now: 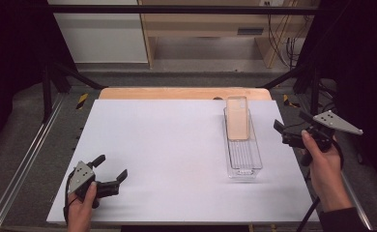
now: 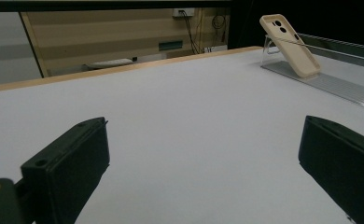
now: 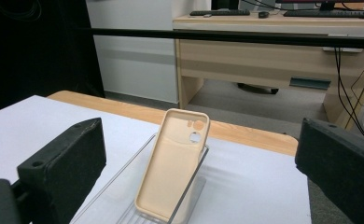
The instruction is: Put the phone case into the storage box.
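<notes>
A beige phone case (image 1: 237,118) leans tilted against the far end of a clear plastic rack (image 1: 244,159) on the right half of the white table (image 1: 167,154). In the right gripper view the phone case (image 3: 173,172) shows its hollow inside, between the wide-apart jaws. My right gripper (image 1: 293,126) is open, held just right of the rack near the table's right edge. My left gripper (image 1: 110,168) is open with nothing in it, near the front left corner. The left gripper view shows the phone case (image 2: 290,44) far off at upper right, on the rack (image 2: 329,84).
A wooden desk (image 3: 283,56) and hanging cables (image 3: 353,84) stand beyond the table's far edge. Black frame bars (image 1: 177,8) cross overhead and run down both sides. A metal rail (image 1: 22,164) borders the left side.
</notes>
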`<state>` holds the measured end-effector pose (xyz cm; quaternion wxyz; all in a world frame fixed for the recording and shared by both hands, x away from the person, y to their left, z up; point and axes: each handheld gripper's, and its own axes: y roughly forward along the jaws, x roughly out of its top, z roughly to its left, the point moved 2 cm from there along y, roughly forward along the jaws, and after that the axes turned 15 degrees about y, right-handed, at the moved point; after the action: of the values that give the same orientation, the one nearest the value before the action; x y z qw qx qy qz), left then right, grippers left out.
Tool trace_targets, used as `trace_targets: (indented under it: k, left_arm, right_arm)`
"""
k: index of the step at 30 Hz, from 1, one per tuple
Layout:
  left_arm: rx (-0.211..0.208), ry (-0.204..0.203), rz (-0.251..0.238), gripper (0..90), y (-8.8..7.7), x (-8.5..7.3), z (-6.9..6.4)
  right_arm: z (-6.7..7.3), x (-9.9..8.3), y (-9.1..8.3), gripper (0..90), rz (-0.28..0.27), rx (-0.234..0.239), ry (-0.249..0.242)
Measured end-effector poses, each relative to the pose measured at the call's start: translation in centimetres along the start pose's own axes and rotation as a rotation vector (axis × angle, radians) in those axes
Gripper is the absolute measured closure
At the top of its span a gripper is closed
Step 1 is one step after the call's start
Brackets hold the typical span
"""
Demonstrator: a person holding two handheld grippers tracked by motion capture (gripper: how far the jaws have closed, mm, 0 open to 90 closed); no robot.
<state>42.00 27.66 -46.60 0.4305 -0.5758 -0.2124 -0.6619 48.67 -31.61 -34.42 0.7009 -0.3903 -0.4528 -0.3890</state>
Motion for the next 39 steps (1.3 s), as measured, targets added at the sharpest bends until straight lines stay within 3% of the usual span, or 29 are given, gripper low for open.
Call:
trace_targets:
  k: [39]
  left_arm:
    - [0.002,0.002,0.01,1.8,0.1,0.0,0.1]
  right_arm:
    - [1.9,-3.7,-2.5,2.1,-0.034,0.055,-0.018]
